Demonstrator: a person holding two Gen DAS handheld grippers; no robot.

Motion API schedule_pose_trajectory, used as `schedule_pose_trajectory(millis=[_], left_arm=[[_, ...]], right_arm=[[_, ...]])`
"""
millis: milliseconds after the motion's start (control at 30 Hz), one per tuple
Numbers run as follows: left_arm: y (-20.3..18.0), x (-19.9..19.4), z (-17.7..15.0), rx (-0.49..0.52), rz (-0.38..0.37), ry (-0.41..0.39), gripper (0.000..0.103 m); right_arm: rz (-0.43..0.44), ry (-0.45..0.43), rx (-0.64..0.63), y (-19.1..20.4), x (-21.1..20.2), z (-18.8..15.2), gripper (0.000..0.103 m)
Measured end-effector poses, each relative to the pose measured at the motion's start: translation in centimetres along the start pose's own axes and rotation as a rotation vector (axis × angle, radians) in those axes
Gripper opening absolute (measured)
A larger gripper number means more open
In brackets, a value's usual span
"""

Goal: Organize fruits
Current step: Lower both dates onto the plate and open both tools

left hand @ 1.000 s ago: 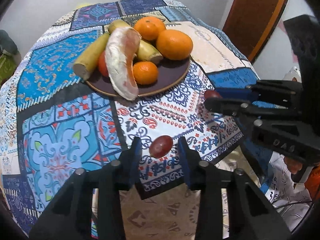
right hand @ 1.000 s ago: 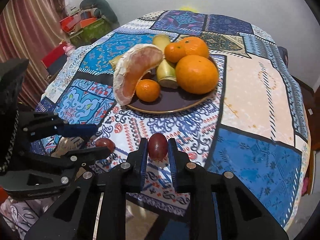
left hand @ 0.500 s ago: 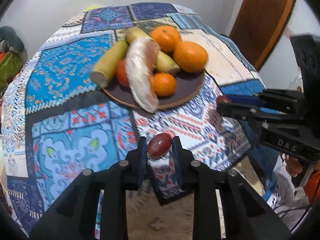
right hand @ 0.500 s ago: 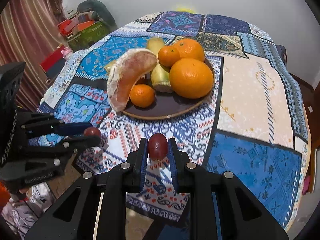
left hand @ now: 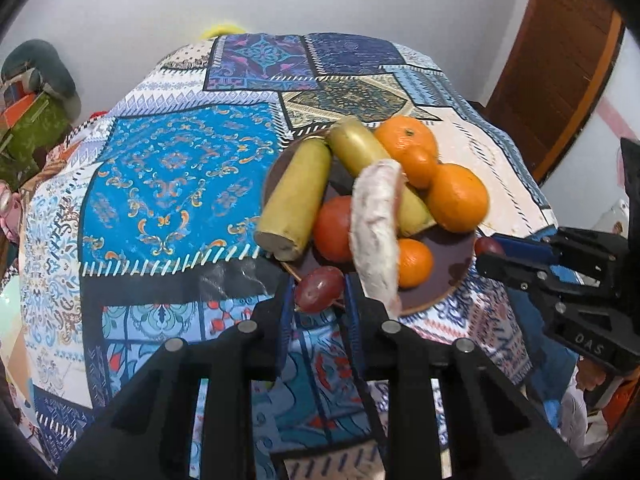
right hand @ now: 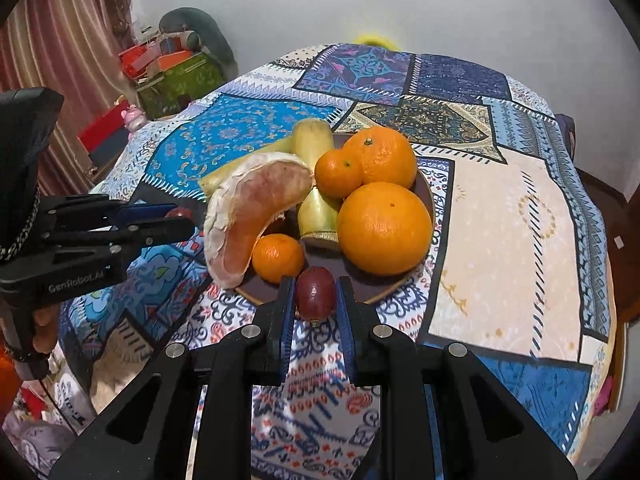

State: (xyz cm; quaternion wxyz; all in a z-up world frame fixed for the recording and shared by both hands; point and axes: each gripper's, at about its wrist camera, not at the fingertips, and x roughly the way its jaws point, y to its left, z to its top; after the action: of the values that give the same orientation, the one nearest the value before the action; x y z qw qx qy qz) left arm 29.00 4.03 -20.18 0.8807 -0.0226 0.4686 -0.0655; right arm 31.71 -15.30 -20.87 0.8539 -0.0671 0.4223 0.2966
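Smooth oval red grapes pinched in both grippers, left [left hand: 316, 294] and right [right hand: 315, 299], at brown round plate [right hand: 372, 286] rim.

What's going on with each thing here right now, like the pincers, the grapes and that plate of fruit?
Left gripper: shut on a red grape, at the plate's near rim.
Right gripper: shut on a second red grape, at the plate's edge.
Plate: flat on the tablecloth, piled with fruit.
Pomelo segment: peeled, overhanging the rim.

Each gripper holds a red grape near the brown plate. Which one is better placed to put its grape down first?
Probably the right gripper: its dark red grape faces a bare patch of the round brown plate. The left gripper faces the pale pomelo segment.
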Motion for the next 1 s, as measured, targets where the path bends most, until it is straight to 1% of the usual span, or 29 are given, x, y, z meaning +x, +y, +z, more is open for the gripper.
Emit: schedule_pose_trajectory(millis=[300,500,700,867,1000], left_arm=[[0.6,2.4,0.5,0.002,0.013,0.018,0.025],[0.6,2.9,0.7,-0.012,-0.007,0.011,0.025],[0.2,3.0,0.4,0.006,-0.002,0.017,0.025],[0.5,2.3,0.0,-0.007,-0.001,0.016,0.025],[0.8,1.4,-0.2,-0.022,0.019,0.003,0.025]], right_arm=[[0.009,0.042,0.025,-0.8,2.8,0.3,0.019],[0.02,0.058,0.024,-1.0,3.8,0.3,0.019],[0.027,0.051,0.023,-1.0,3.9,0.1,0.019],[0.034,0.059,0.027,-1.0,3.7,0.2,0.019],[0.029,0.048,0.027,-0.8,2.9,0.3,0.019]])
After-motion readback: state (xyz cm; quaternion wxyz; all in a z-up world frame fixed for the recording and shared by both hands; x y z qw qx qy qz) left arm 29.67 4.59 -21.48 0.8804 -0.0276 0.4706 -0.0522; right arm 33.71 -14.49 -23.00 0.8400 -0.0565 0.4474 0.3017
